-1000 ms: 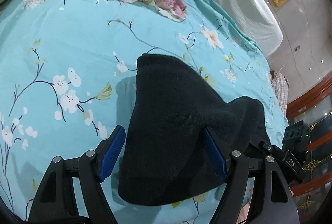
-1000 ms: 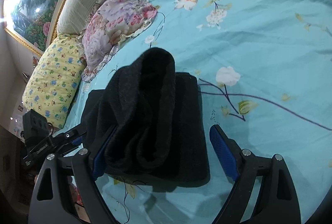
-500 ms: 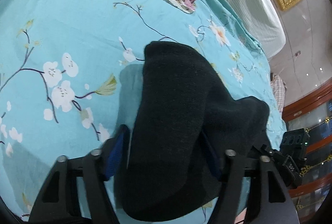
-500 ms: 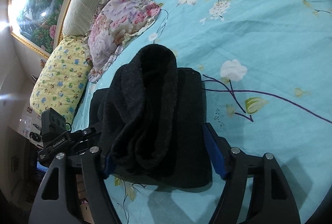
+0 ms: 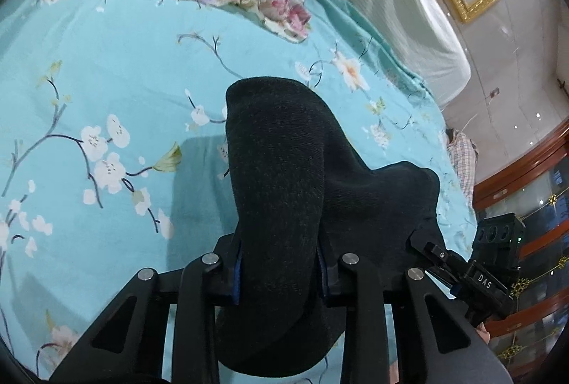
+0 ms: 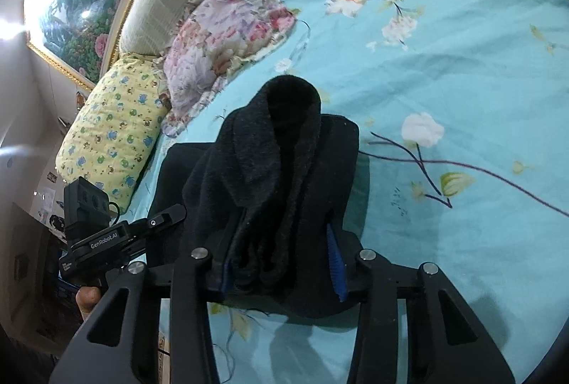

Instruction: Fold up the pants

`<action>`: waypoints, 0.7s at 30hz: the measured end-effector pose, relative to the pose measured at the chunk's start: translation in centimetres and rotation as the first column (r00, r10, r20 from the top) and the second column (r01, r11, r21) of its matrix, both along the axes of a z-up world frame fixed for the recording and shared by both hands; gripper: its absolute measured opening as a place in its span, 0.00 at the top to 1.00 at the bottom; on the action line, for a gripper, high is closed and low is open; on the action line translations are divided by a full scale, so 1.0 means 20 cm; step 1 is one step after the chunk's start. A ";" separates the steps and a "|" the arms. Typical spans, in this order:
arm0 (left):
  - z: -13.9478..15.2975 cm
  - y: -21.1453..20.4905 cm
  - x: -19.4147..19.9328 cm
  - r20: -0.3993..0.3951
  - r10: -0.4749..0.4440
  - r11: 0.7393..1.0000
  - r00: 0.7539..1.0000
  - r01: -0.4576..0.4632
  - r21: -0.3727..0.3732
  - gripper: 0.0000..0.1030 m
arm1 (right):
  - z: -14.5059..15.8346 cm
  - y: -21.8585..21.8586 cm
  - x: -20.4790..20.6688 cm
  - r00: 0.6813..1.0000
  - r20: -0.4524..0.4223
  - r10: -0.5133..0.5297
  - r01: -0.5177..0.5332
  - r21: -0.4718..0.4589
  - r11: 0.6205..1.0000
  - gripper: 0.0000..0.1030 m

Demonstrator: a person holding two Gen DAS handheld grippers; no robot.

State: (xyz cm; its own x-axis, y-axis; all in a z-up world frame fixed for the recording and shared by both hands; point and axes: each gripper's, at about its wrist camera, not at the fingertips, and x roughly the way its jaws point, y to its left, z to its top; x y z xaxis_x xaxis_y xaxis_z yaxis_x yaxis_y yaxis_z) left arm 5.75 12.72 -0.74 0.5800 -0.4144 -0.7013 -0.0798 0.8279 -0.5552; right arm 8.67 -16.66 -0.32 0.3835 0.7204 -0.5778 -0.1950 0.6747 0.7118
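Black pants bunched and lifted off the bed, held at both near ends, long axis running from the grippers up toward the middle of each frame. Left gripper closed tight on one thick roll of cloth, blue pads almost buried in it; right gripper likewise clamped on a fleecy bundle at lower centre of its own view, one blue pad showing on the right side. Each gripper visible at the other's frame edge, so close side by side, neither clearly nearer to the far end. Beneath the raised fold, a flat layer of the same pants lying on the bed at mid frame. Likely next: carrying the held edge forward over that flat layer. Ahead, open bedsheet; flowered pillow and yellow pillow at upper left of the right view, well apart, nothing blocking.
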 end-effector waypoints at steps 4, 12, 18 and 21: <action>0.07 0.06 -0.07 0.029 0.024 1.000 0.999 -0.025 0.011 0.71 | 0.07 0.03 0.00 0.999 0.028 0.018 -0.018 0.014 1.000 0.59; 0.19 0.25 -0.18 0.071 0.097 0.995 0.993 -0.099 0.019 0.71 | 0.17 0.20 0.03 0.994 0.073 0.087 -0.089 0.029 0.996 0.59; 0.22 0.39 -0.23 0.090 0.154 0.987 0.984 -0.157 0.033 0.71 | 0.21 0.37 0.10 0.986 0.084 0.141 -0.144 0.033 0.989 0.59; 0.23 0.46 -0.23 0.099 0.183 0.982 0.978 -0.187 0.040 0.71 | 0.22 0.46 0.14 0.981 0.093 0.168 -0.172 0.032 0.985 0.59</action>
